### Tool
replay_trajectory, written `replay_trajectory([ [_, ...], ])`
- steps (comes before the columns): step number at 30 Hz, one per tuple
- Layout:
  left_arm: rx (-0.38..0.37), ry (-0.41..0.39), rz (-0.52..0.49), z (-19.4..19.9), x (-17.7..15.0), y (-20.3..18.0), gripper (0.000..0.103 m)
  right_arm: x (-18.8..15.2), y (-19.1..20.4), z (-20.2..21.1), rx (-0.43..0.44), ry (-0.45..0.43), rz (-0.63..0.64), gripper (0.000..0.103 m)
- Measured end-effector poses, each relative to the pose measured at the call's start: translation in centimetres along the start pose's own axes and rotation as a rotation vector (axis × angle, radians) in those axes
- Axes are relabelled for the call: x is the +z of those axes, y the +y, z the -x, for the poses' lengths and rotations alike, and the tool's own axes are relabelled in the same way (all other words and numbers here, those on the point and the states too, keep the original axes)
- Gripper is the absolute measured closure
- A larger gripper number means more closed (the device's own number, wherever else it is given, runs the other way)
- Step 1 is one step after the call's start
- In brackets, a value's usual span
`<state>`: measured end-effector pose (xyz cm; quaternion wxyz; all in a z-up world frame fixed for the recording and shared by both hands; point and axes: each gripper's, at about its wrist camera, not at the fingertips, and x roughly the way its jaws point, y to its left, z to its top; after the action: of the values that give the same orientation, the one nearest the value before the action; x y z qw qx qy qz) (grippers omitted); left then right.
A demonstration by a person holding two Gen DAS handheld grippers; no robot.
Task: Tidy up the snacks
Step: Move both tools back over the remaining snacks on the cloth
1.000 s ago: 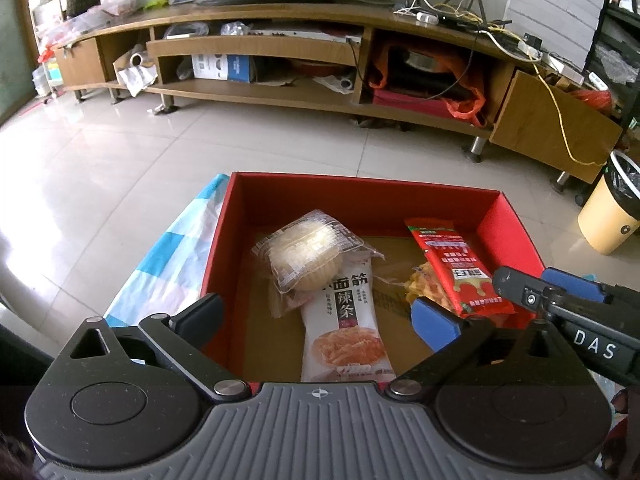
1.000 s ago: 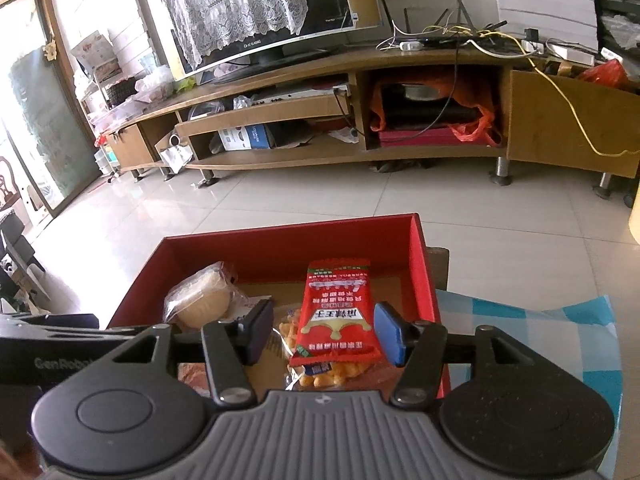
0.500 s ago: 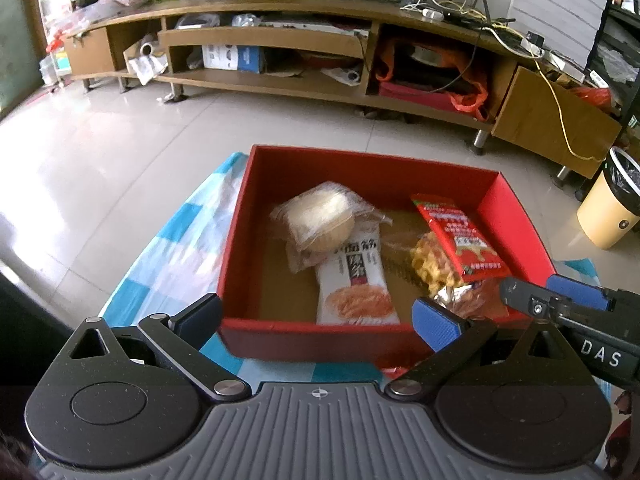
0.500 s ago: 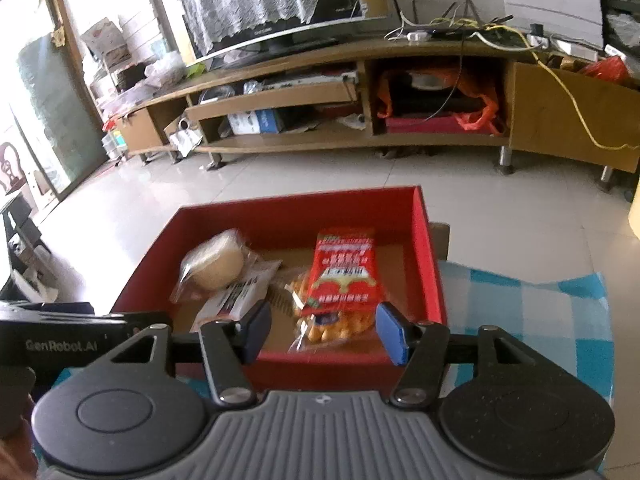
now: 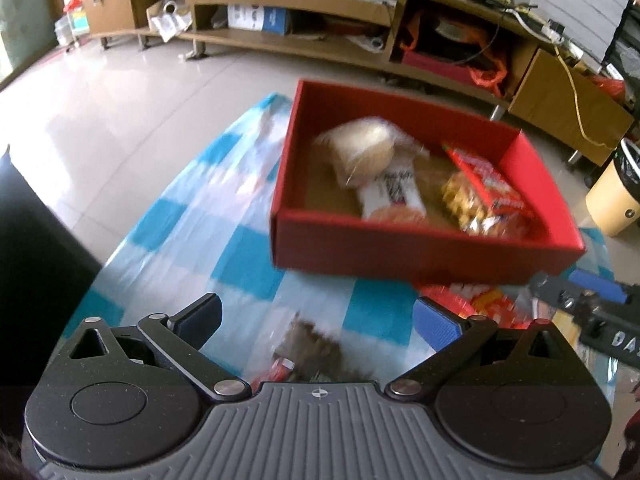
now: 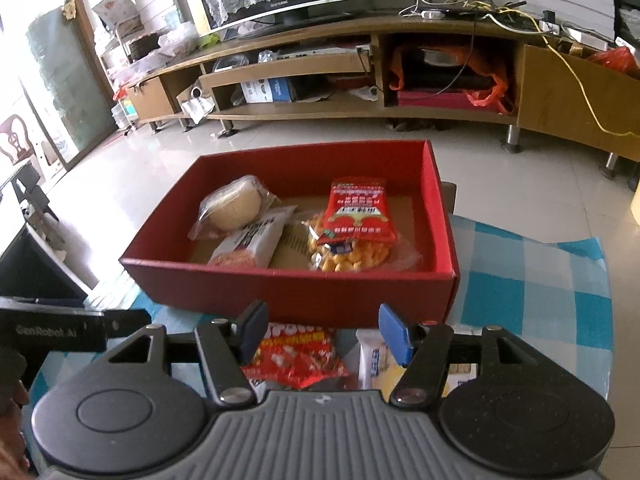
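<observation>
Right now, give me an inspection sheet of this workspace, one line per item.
Surface: blue checked cloth on a table.
Job's things: red box holding a bun, a white packet and a red snack bag; red packet and white packet lie outside, before the box.
Clutter: dark wrapper on the cloth.
Grippers: left gripper open, empty; right gripper opening, nothing between its jaws.
Cables: yellow cable on the TV stand.
Surroundings: tiled floor, television, bin.

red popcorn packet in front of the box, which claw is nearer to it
Right. The right claw, jaws opening and empty, hangs directly over the red popcorn packet. The left claw is off to the packet's left, above a dark snack bag.
</observation>
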<state>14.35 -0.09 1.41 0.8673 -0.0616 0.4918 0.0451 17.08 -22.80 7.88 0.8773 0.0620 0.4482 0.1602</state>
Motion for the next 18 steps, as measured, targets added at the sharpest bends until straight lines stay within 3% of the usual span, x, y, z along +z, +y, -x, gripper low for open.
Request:
replay_trajectory([
  [11,-0.035,0.106,0.049,-0.5,-3.5,0.5,0.000,-0.9,0.4,0.6,0.018,0.019,0.029,0.041],
  [15,-0.101,0.147,0.061,-0.2,-4.6,0.3,0.000,-0.8,0.3,1.0,0.025,0.012,0.029,0.041],
  [18,-0.073,0.164,0.056,-1.1,-4.8,0.0,0.000,-0.8,0.2,1.2,0.025,0.006,0.030,0.040],
])
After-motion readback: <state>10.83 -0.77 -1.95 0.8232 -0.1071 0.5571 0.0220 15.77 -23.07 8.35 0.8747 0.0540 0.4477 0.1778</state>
